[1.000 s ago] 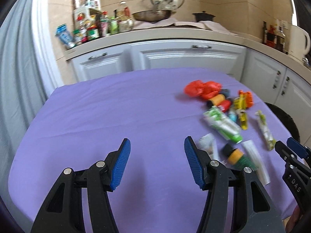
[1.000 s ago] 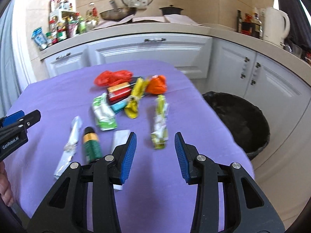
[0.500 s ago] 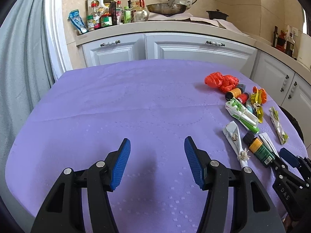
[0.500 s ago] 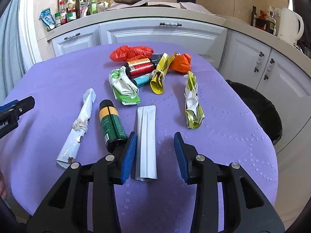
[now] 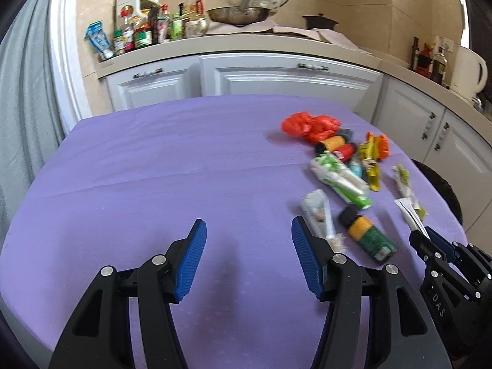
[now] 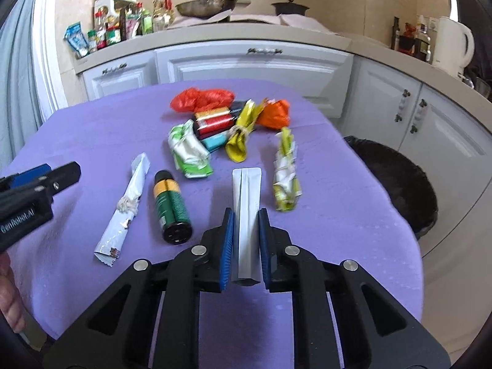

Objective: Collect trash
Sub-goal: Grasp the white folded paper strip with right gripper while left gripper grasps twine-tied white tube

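My right gripper [image 6: 245, 243] is shut on a flat white wrapper [image 6: 246, 196] that lies lengthwise between its blue pads on the purple table [image 6: 92, 129]. Beside it lie a green and orange bottle [image 6: 170, 203], a tied white wrapper [image 6: 126, 209] and a yellow-green wrapper [image 6: 286, 172]. Further back is a pile with a red bag [image 6: 201, 98], a red can [image 6: 215, 121] and an orange bag [image 6: 275, 113]. My left gripper [image 5: 249, 255] is open and empty over bare cloth, left of the bottle [image 5: 367, 235]. The right gripper [image 5: 430, 243] shows at the left wrist view's right edge.
A black-lined trash bin [image 6: 399, 181] stands on the floor off the table's right edge. White cabinets [image 6: 252, 67] and a counter with bottles [image 6: 117, 30], a pan [image 6: 203, 7] and a kettle [image 6: 452, 46] run behind the table. A grey curtain [image 5: 21, 92] hangs at left.
My right gripper has moved forward over the flat white wrapper and closed on it. My left gripper stays open and has shifted a little with its view.
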